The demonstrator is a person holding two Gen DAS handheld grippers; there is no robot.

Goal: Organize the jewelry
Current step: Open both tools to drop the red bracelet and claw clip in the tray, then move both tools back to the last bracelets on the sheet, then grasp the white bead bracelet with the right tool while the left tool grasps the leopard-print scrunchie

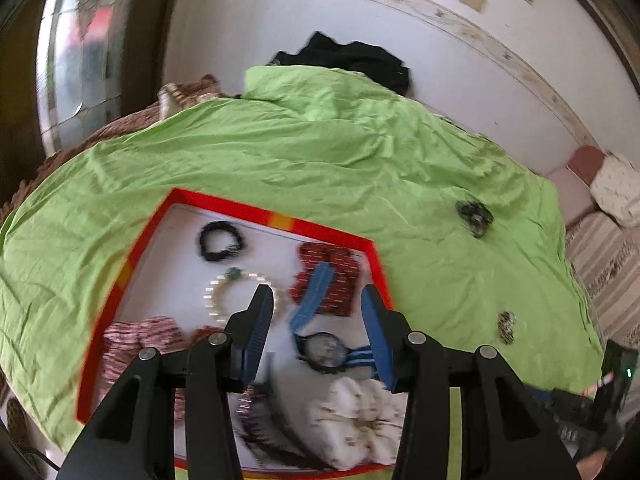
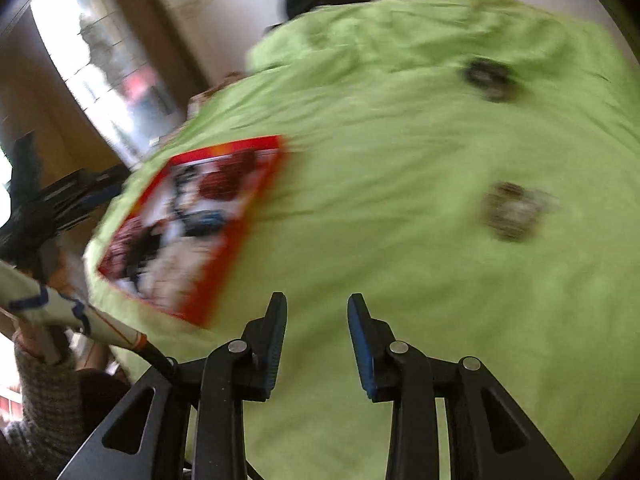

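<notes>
A red-rimmed white tray [image 1: 256, 213] lies on a green sheet [image 1: 320, 160]. In it are a black bracelet [image 1: 220, 242], a pearl bracelet [image 1: 224, 300], red beaded pieces [image 1: 340, 268], a blue-strapped watch [image 1: 326, 350] and pale scrunchies [image 1: 356, 412]. My left gripper [image 1: 316, 296] is open and empty just above the watch. Two loose pieces lie on the sheet: a dark one [image 1: 474, 216] and a brownish one [image 1: 506, 326]. My right gripper [image 2: 317, 300] is open and empty over bare sheet; the blurred tray [image 2: 236, 240] is to its left, the brownish piece [image 2: 510, 210] and the dark piece [image 2: 486, 76] ahead to its right.
Black clothing [image 1: 352, 60] lies at the far end of the bed against the white wall. A brown blanket [image 1: 132, 120] shows at the left. A striped cushion [image 1: 600, 264] sits to the right. The other hand-held gripper [image 2: 36, 216] shows at the right wrist view's left edge.
</notes>
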